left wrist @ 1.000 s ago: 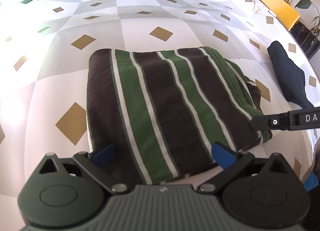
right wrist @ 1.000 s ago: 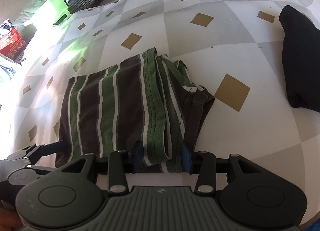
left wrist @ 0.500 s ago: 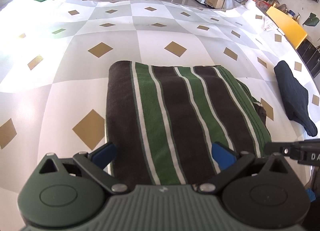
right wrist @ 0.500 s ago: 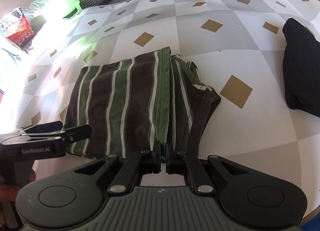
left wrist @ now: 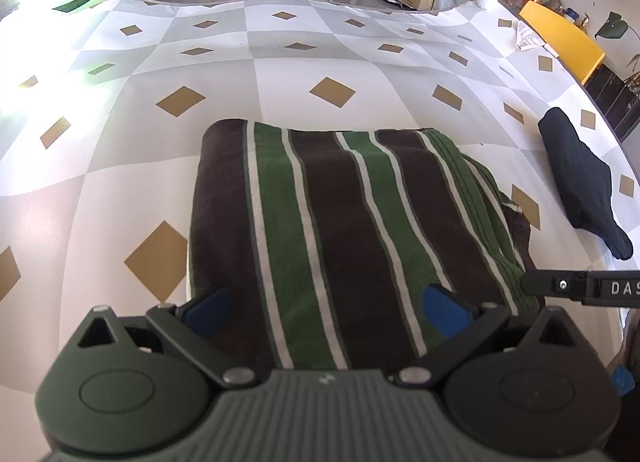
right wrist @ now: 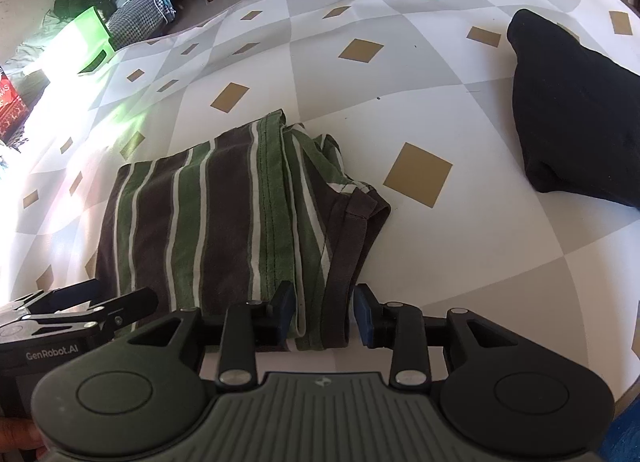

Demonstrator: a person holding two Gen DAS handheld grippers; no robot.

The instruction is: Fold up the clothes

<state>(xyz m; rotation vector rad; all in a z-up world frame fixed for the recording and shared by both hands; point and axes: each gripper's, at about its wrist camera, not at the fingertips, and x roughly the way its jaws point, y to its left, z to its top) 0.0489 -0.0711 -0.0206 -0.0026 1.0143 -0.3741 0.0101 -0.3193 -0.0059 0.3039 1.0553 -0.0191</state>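
The right gripper (right wrist: pixel 323 312), jaws opening, straddled the folded striped shirt's (right wrist: pixel 224 213) six-o'clock hem; the left gripper (left wrist: pixel 324 302) gaped. Snagging could unfold it.

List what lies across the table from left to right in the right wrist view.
Left gripper → striped shirt → gold diamond on the cloth → black garment.

White lettering "GenRobot.AI" stood on the black body of the left gripper (right wrist: pixel 72 312), left of the striped shirt (right wrist: pixel 224 213). The letters "DAS", cut off by the frame edge, showed on the right gripper (left wrist: pixel 580 288), right of that shirt.
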